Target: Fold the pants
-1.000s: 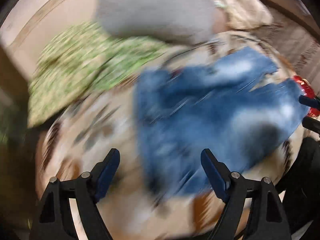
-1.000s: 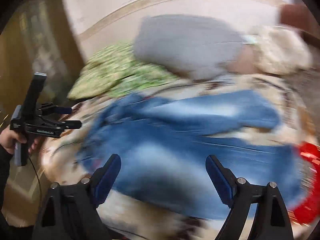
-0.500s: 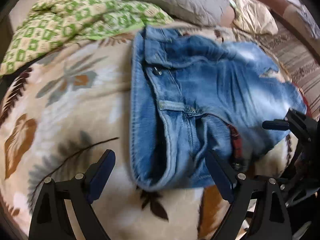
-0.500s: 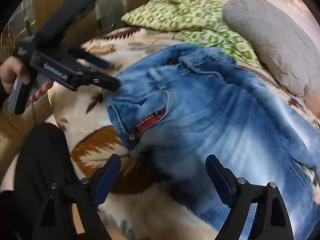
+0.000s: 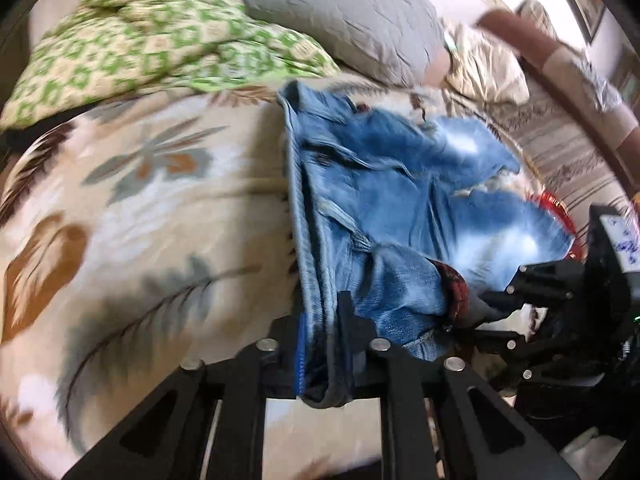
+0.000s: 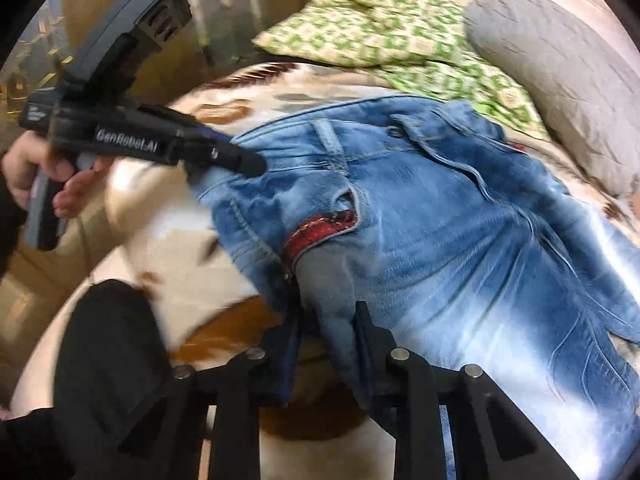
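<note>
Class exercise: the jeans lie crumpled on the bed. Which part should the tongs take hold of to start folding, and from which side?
Grip the waistband of the jeans, probably from the near edge of the bed. It is a thick, straight band, so it pinches firmly. Both tongs are shut there: left tongs on the band's corner, right tongs by the pocket.
</note>
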`<state>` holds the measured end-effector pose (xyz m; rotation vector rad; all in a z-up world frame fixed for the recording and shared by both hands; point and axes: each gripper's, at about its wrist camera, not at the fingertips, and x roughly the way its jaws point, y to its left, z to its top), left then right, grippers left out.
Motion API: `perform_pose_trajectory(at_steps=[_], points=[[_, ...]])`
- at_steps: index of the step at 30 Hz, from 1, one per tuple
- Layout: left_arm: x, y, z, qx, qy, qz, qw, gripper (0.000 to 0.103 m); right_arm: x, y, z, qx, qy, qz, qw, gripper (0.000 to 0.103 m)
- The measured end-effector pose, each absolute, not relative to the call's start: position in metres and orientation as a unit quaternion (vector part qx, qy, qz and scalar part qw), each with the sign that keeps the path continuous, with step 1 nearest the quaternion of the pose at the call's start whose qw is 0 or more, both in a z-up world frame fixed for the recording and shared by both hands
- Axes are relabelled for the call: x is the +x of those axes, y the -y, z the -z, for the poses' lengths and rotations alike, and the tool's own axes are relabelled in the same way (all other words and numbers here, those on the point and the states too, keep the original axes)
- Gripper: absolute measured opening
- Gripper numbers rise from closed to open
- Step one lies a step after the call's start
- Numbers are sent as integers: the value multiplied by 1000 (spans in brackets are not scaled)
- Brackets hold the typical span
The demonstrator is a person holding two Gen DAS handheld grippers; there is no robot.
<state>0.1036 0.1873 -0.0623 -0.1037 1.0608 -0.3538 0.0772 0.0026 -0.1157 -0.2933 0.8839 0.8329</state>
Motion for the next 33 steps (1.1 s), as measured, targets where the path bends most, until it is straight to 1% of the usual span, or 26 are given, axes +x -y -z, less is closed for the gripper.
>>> perform_pose_trajectory(at_steps=[2, 4, 5, 6, 7, 8, 9, 10, 11, 15, 20, 23, 27, 28, 33], points=[[81, -205, 61, -53, -508, 156, 845, 11, 57, -9, 111, -146, -406, -413, 802, 26], [73, -206, 73, -27, -525, 139, 839, 11, 48, -13, 116, -143, -408, -420, 798, 27], [69, -206, 82, -9, -539, 126, 833, 9, 46, -16, 123, -150, -413, -412, 798, 33], [68, -207, 86, 0, -546, 111, 830, 10, 46, -19, 130, -158, -422, -406, 795, 50], [69, -209, 85, 2, -546, 97, 832, 14, 48, -20, 136, -162, -432, -402, 791, 70], [71, -212, 79, -4, -536, 84, 840, 36, 48, -16, 136, -155, -433, -403, 791, 75], [74, -214, 72, -9, -523, 78, 849, 75, 49, -11, 132, -146, -427, -406, 794, 75], [80, -214, 61, -15, -500, 67, 863, 89, 50, -4, 126, -138, -419, -410, 798, 75], [87, -212, 52, -19, -483, 67, 873, 93, 53, 4, 118, -133, -411, -408, 804, 76], [142, -194, 29, -18, -461, 79, 884, 93, 96, 47, 79, -106, -371, -355, 851, 83], [220, -168, 25, 11, -471, 47, 881, 93, 172, 78, 56, -106, -373, -274, 880, 83], [266, -157, 34, 4, -490, 29, 871, 93, 225, 81, 49, -124, -385, -250, 880, 83], [318, -148, 60, -20, -523, 7, 852, 93, 286, 66, 62, -162, -406, -237, 868, 83], [328, -146, 67, -27, -529, 8, 848, 93, 290, 64, 64, -169, -412, -236, 863, 83], [364, -133, 112, -40, -572, 40, 818, 93, 347, 42, 117, -180, -482, -274, 813, 83]])
